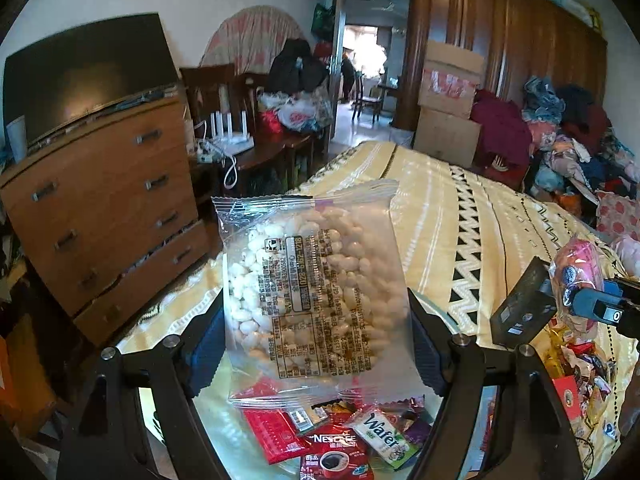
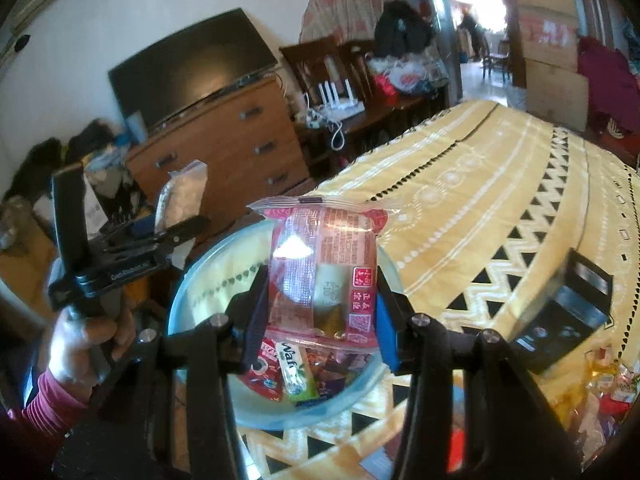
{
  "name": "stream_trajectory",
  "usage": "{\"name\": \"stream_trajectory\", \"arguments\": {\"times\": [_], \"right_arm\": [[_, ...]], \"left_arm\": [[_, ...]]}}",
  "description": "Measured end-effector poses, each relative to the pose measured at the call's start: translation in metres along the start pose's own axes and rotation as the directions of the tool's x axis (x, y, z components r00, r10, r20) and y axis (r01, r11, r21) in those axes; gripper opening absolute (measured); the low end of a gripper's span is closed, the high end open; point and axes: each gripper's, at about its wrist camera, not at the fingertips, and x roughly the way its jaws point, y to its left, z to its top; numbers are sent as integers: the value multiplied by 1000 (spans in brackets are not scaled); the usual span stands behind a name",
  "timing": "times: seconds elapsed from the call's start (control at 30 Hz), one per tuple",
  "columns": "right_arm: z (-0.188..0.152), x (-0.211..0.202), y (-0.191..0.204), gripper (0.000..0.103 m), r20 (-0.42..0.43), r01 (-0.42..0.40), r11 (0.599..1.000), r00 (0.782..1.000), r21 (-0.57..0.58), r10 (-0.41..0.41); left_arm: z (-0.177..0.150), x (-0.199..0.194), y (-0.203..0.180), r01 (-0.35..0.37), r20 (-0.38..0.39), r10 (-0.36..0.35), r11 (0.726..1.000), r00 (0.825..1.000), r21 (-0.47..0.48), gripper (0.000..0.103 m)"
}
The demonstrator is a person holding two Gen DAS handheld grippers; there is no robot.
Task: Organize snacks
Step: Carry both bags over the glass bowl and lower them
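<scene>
1. Puffed-snack bag [image 1: 316, 292]: clear packet of white pieces, clasped by its side edges in the left gripper [image 1: 316, 344] and hanging in the air over the bowl [image 2: 200, 264], a position that suits dropping it in.
2. Pink packet [image 2: 326, 276]: a smaller red-printed wrapper, pinched between the blue pads of the right gripper [image 2: 320, 320]. It too is raised above the bowl, so both loads appear bound for one container.
3. Bowl: clear and shallow with a bluish rim, resting on the bed [image 2: 480, 184]. It already holds a Nescafé sachet [image 1: 334, 456], a green wafer bar [image 1: 384, 438] and other small wrappers, which marks it as the collecting point.
4. Loose snacks [image 1: 576, 364]: a heap of unsorted wrappers on the bed to the right of the bowl, the probable source of further picks.
5. Black box [image 2: 564, 312]: lies on the bed beside that heap; its role is unclear.
6. Hand [image 2: 86, 340]: in the right wrist view a hand with a pink sleeve holds the left gripper's handle; motion blur softens this edge, so finer detail there is uncertain.
7. Bed: yellow cover with white and black zigzag bands, serving as the work surface.
8. Background: dresser [image 1: 108, 208] with a dark screen on top.
</scene>
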Motion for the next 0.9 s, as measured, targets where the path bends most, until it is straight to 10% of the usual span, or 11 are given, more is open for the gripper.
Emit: {"name": "stream_trajectory", "arguments": {"times": [0.9], "right_arm": [[-4,61,20,49,-143,8,1000,990,6,-7]], "left_arm": [[-15,68,-23,-16,-145,25,998,989,67,81]]}}
